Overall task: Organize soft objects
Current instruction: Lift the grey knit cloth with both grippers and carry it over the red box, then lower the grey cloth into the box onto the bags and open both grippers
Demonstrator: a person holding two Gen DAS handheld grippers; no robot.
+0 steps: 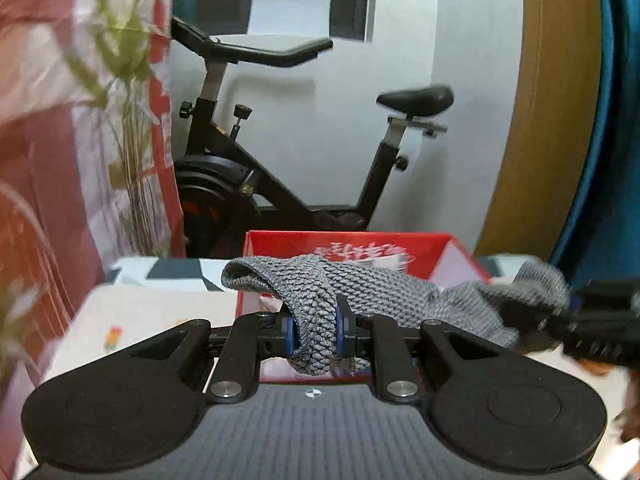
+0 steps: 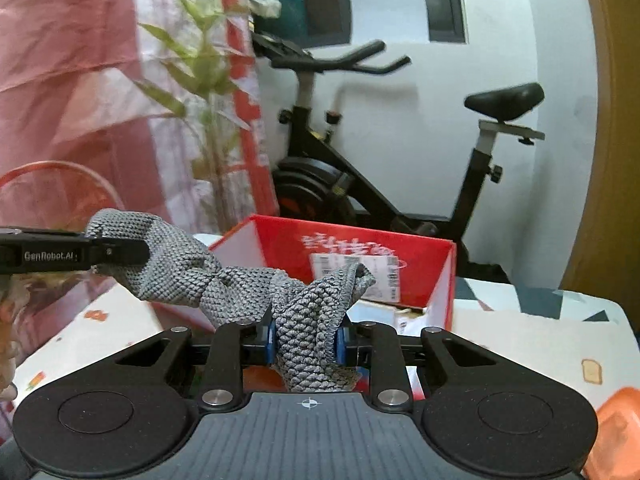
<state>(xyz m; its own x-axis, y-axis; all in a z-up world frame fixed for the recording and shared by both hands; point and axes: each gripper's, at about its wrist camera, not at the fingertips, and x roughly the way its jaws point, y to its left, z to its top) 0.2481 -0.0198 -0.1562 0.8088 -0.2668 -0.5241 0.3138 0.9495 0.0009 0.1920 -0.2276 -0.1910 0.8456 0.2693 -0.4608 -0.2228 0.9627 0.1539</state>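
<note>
1. My left gripper (image 1: 314,330) is pinched tight on one end of a grey knitted cloth (image 1: 360,288), the blue pads squeezing a thick fold of it.
2. My right gripper (image 2: 306,340) clamps the other end the same way, a bunched wad filling the narrow gap between its pads.
3. The cloth hangs stretched between my two hands, clear of the table, just in front of and partly above the open red cardboard box (image 2: 400,248).
4. I judge the task midway: the cloth is picked up but not yet folded or set down, and the box looks the likely place for it. I see only paper labels inside it, no other soft things.
5. Around me: a patterned tablecloth (image 2: 520,332), an exercise bike (image 2: 360,184) behind the box, a leafy plant (image 2: 200,60) to the left and an orange thing (image 2: 616,424) at the right edge, too blurred to name.
6. Nothing blocks the box's mouth; only its near wall stands between cloth and inside.
</note>
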